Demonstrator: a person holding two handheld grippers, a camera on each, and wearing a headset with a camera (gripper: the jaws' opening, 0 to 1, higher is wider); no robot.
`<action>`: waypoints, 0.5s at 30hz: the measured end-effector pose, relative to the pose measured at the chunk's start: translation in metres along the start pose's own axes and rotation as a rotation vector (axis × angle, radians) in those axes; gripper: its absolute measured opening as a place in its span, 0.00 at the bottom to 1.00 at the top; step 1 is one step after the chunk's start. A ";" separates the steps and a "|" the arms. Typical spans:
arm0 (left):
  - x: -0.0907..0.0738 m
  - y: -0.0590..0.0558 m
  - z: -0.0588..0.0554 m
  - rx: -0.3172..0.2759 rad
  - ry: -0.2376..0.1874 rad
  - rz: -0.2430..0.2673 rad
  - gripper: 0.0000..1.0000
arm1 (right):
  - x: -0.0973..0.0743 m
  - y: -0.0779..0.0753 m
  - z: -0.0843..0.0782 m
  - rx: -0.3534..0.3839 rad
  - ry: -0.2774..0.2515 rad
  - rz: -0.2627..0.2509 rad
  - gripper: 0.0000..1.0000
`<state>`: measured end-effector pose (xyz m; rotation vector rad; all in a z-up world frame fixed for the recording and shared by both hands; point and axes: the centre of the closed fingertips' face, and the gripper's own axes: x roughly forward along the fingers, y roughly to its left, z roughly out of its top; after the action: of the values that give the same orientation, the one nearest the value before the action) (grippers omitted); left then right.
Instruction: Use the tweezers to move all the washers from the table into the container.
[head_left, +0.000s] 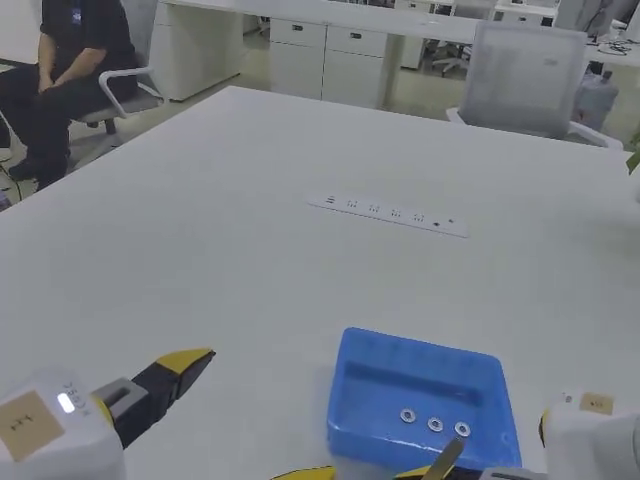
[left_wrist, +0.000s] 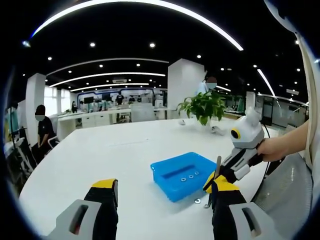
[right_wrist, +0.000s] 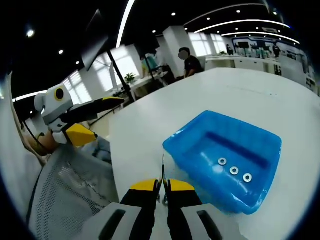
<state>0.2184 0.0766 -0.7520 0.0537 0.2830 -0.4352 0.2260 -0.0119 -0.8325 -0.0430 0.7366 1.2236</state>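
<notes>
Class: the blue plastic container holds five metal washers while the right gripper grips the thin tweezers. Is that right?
Not five: the head view shows three metal washers in the blue plastic container. The right gripper does grip the thin tweezers.

Tweezers (head_left: 446, 460) cut short by the head view's bottom edge; loose washer (left_wrist: 197, 201) too small for detail

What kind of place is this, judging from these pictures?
Most likely an open-plan office: a large white table with a socket strip, a mesh office chair, and white cabinets behind.
</notes>
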 end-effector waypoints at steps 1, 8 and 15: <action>0.000 0.000 0.000 0.000 -0.001 0.000 0.77 | 0.000 0.000 -0.001 -0.004 0.004 0.000 0.04; 0.000 0.000 0.001 -0.001 -0.001 0.005 0.77 | 0.001 0.000 0.001 -0.025 -0.005 0.000 0.04; 0.001 0.000 0.001 0.002 0.004 0.005 0.77 | 0.004 0.005 -0.003 -0.065 0.008 0.010 0.04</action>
<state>0.2190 0.0764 -0.7516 0.0576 0.2862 -0.4309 0.2205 -0.0080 -0.8355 -0.0980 0.7049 1.2569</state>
